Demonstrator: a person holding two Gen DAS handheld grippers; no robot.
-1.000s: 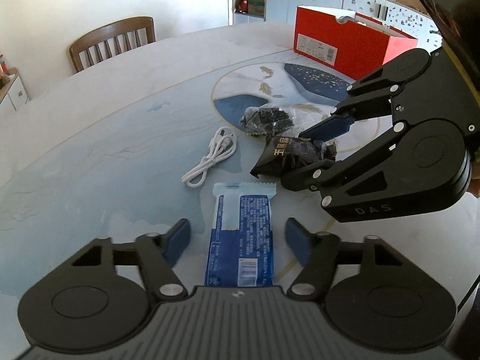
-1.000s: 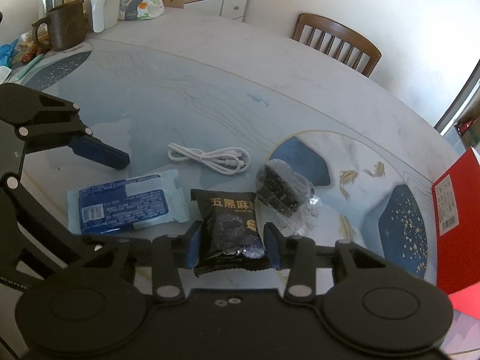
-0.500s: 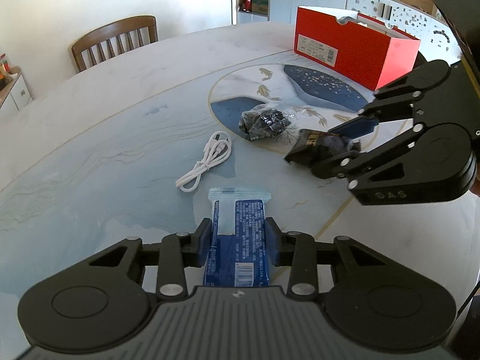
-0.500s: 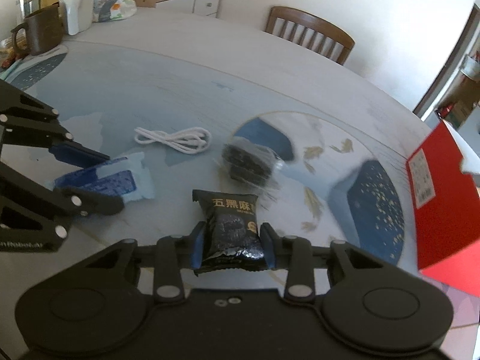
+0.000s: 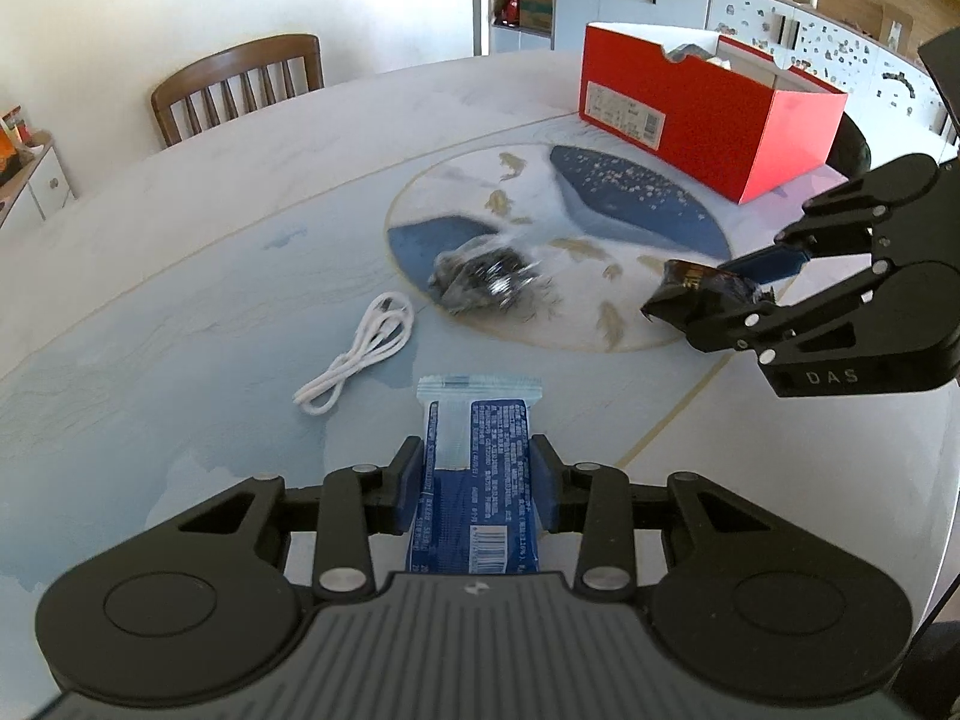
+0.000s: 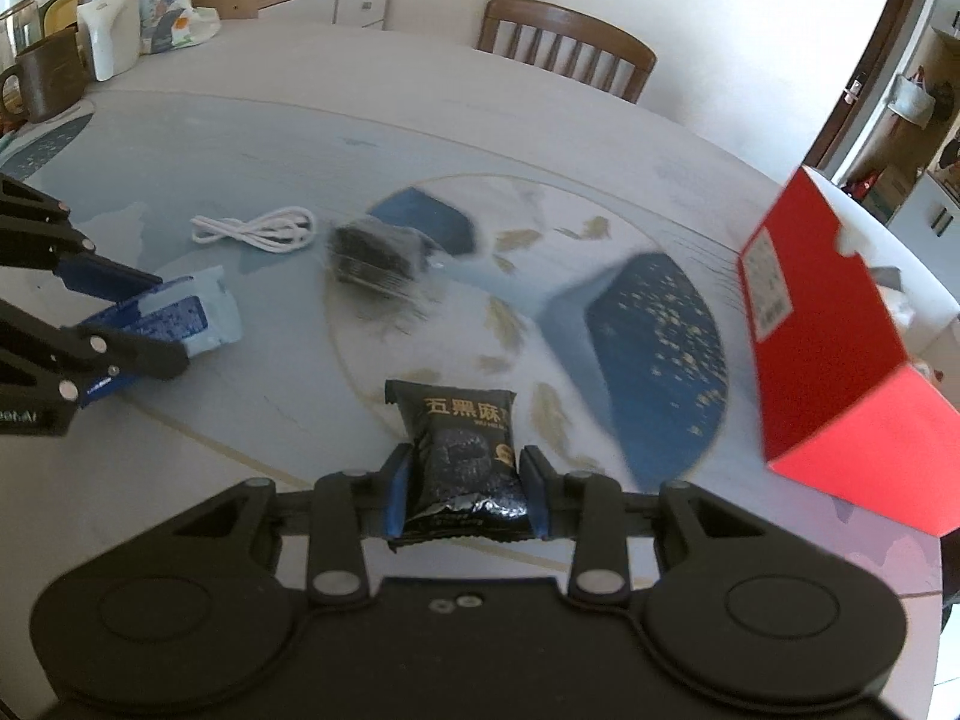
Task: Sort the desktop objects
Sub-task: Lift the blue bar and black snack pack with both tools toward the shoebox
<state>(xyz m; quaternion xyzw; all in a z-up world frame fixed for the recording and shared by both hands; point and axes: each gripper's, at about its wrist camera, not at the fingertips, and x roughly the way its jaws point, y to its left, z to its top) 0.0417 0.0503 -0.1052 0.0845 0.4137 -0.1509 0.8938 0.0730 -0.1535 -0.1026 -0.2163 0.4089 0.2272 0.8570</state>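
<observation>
Left wrist view shows the blue snack packet [image 5: 477, 480] clamped between the blue pads of the left gripper [image 5: 474, 489], which has closed down to the packet's width; the packet's pale sealed end sticks out ahead of the fingers, toward the red box [image 5: 708, 120]. Whether the packet is clear of the table [image 5: 180, 276] cannot be told from here. The right gripper [image 5: 762, 300] is seen from the side, nearer the red box than the left one is, its pads pressed onto the black snack packet [image 5: 690, 294], which hangs above the tabletop.

In the right wrist view the right gripper [image 6: 465, 495] is squeezed tight on that same black packet [image 6: 462, 456], gold characters facing up, with the red box [image 6: 840, 348] close by at the right edge of the frame. The left gripper [image 6: 141, 324] appears at the far left, well away from the box, pinching the blue packet [image 6: 186, 312].

Lying on the table between the grippers and further from the box than the black packet, a clear bag of dark pieces [image 5: 486, 276] sits on the round painted panel, blurred in both views. A coiled white cable [image 5: 360, 354] lies just beyond that bag, on the side away from the box. A wooden chair [image 5: 240, 84] stands at the table's far rim, well apart from the box. Mugs and containers [image 6: 90, 54] crowd the edge farthest from the box.
</observation>
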